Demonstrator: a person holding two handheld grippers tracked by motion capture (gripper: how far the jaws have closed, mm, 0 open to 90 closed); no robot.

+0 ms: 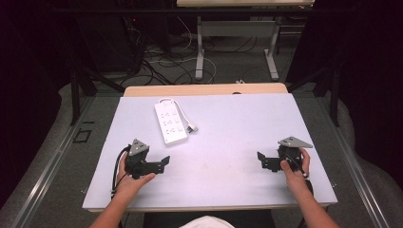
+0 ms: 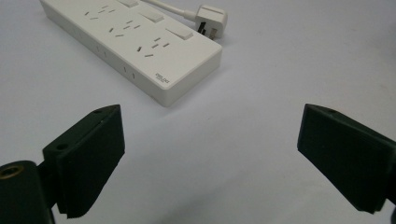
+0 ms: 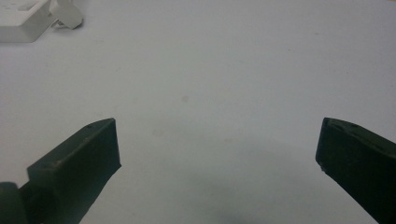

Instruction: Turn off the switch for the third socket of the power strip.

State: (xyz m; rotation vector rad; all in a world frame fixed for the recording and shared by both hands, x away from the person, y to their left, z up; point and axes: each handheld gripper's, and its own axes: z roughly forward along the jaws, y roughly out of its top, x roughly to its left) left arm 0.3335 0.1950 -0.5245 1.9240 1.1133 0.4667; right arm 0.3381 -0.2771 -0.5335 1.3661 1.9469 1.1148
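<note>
- The table [image 1: 228, 156] is covered by a pale, bare surface, with a strip of wood seen along its far edge.
- A white power strip [image 1: 170, 122] is laid flat on the left half of the table, nearer the far edge than the near one, its long side running roughly from far to near.
- The left gripper [image 1: 164, 162] is held low over the table toward the near left corner, just short of the near end of the power strip and apart from it; its jaws are spread wide with nothing between them.
- The right gripper [image 1: 260, 158] is held toward the near right corner, well apart from the power strip; its jaws are likewise spread wide over bare table.
- The strip's white cord is curled beside its right side, and the plug [image 2: 211, 18] is laid on the table just beside the strip.
</note>
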